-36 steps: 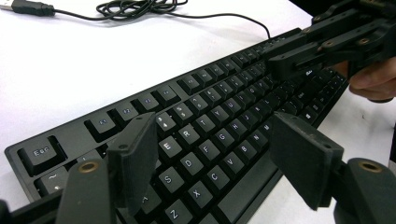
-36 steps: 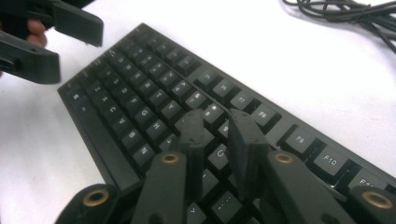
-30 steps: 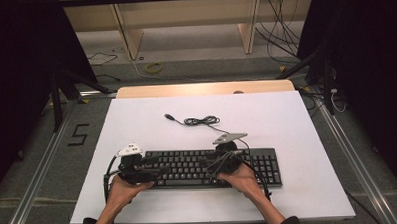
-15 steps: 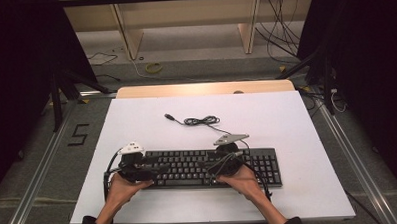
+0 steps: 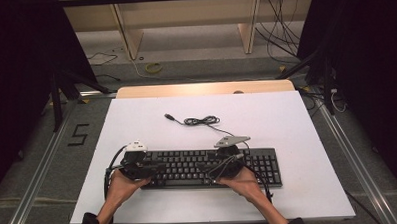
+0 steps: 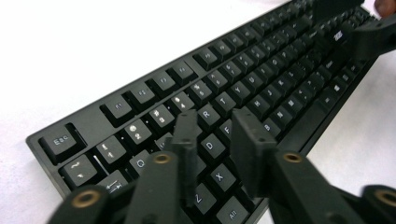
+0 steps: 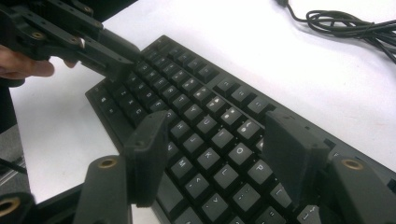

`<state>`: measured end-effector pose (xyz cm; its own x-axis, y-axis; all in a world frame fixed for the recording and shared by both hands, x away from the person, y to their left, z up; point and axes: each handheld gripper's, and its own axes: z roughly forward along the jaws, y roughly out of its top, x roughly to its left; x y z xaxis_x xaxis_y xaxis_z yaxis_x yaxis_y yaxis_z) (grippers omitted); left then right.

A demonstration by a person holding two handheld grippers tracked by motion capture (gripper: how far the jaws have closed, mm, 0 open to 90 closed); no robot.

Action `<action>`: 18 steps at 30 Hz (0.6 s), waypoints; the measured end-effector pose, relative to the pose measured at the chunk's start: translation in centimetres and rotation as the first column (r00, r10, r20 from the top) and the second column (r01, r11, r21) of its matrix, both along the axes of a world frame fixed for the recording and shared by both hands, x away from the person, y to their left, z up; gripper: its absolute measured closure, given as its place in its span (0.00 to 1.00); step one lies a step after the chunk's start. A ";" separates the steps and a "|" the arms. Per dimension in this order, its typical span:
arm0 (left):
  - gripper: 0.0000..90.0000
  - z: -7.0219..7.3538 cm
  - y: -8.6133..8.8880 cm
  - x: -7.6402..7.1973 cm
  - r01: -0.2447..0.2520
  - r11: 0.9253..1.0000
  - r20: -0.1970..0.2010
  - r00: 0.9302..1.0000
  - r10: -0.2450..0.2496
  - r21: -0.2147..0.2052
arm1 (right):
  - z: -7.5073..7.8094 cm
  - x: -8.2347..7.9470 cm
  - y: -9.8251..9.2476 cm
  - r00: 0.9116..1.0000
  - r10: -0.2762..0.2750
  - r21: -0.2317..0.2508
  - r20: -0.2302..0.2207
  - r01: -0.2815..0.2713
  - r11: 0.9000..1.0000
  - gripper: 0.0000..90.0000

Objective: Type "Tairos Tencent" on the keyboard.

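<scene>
A black keyboard lies flat near the front of the white table top. My left gripper hovers over its left end, pointing right. In the left gripper view its jaws stand a narrow gap apart above the letter keys. They have just been closing, with nothing clamped between them. My right gripper is over the middle keys, pointing left. In the right gripper view its jaws stand wide apart, have just been opening and hold nothing. Each gripper view shows the other gripper farther along the keyboard: the right gripper and the left gripper.
The keyboard's black cable lies coiled behind it on the table, also seen as the cable at the top right. A wooden strip edges the table's far side. Dark stands and floor cables surround the table.
</scene>
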<state>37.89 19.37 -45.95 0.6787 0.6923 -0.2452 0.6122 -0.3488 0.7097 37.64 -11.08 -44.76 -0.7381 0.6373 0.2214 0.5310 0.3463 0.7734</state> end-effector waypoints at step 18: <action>0.99 -0.7 -0.6 0.6 0.019 0.996 -0.045 0.999 -0.015 0.091 | 0.0 -0.8 -0.6 1.000 0.013 0.014 0.007 -0.013 1.000 0.43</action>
